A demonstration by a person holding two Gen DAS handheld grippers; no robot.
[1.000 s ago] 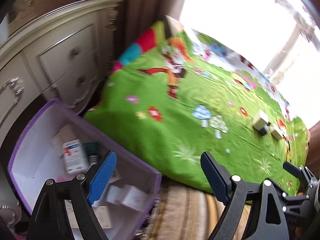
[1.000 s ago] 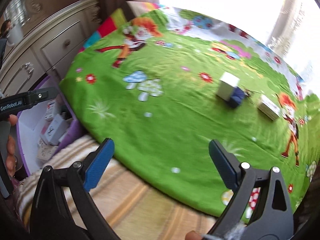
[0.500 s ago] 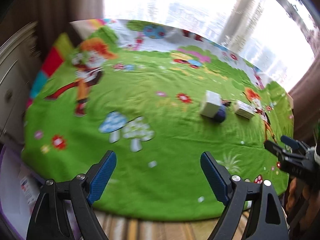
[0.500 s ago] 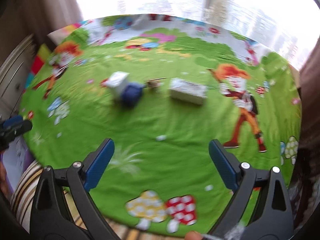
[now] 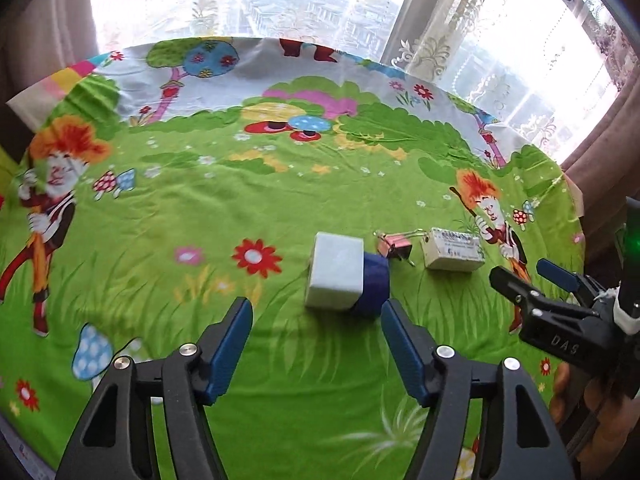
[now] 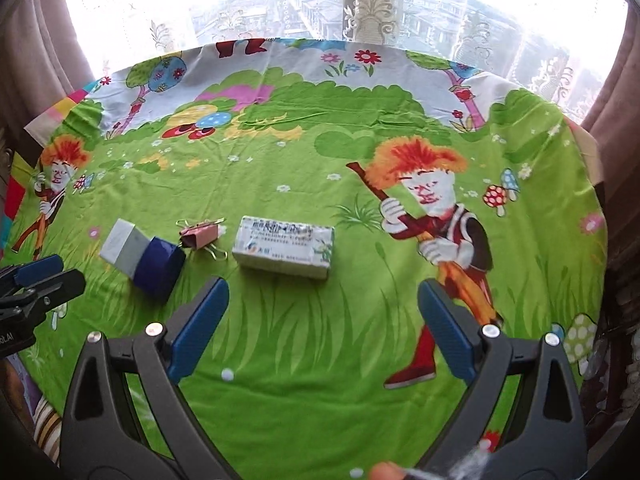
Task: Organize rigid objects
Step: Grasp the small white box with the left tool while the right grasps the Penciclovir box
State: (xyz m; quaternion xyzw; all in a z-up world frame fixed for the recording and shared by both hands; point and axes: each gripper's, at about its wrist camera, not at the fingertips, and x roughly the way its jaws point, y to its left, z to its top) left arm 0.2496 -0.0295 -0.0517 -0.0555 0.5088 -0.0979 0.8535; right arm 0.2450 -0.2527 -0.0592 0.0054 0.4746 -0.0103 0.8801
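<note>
A white box with a dark blue end (image 5: 340,276) (image 6: 140,256) lies on the green cartoon cloth. A pink binder clip (image 5: 394,246) (image 6: 200,236) lies beside it, then a white medicine carton (image 5: 454,250) (image 6: 286,246). My left gripper (image 5: 316,348) is open and empty, just short of the white and blue box. My right gripper (image 6: 322,332) is open and empty, a little in front of the carton; it also shows at the right of the left wrist view (image 5: 536,280).
The round table's cloth (image 6: 320,140) runs back to a bright window with lace curtains (image 6: 360,4). Brown drapes (image 6: 616,92) hang at both sides. The left gripper's fingers (image 6: 36,280) show at the left edge of the right wrist view.
Both grippers swung right, away from the purple storage box and the dresser, and now face the table's objects from closer. The left gripper's jaws look narrower than before.
</note>
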